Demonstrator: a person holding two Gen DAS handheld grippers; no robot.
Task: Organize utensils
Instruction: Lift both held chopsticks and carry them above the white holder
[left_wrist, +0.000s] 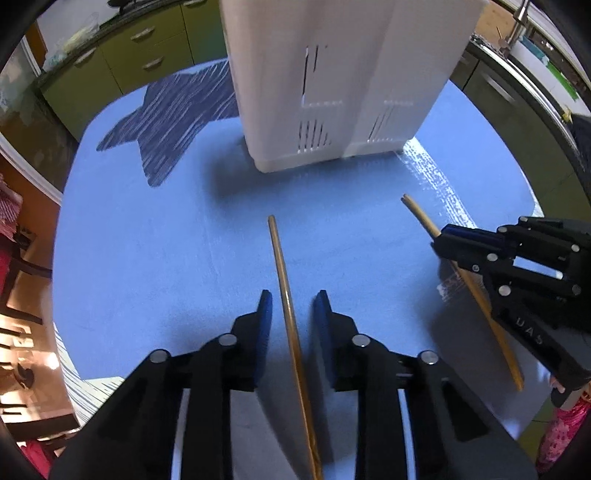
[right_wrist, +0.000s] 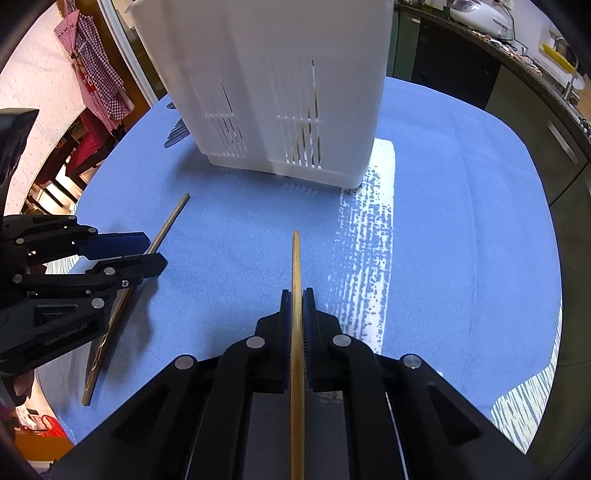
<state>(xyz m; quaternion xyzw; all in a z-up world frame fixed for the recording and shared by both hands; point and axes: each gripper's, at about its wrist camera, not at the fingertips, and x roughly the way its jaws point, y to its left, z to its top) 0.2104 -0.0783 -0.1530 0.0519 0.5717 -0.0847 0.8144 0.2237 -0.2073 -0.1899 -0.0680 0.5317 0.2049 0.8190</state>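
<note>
At lower centre of its view, the right hand-held gripper (right_wrist: 295, 295) is clenching one chopstick (right_wrist: 296, 295), long axis pointing up-frame toward the white holder (right_wrist: 280, 92). The left hand-held gripper (left_wrist: 291, 306) is straddling a second chopstick (left_wrist: 284, 280) lying on the blue surface (left_wrist: 166, 258), released. Judging by this, pickup is under way; next, closing, lifting, and tipping both upright into the holder.

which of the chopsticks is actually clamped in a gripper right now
The chopstick in the right gripper, whose fingers are closed on it. The other chopstick only lies between the open fingers of the left gripper, unclamped.
</note>
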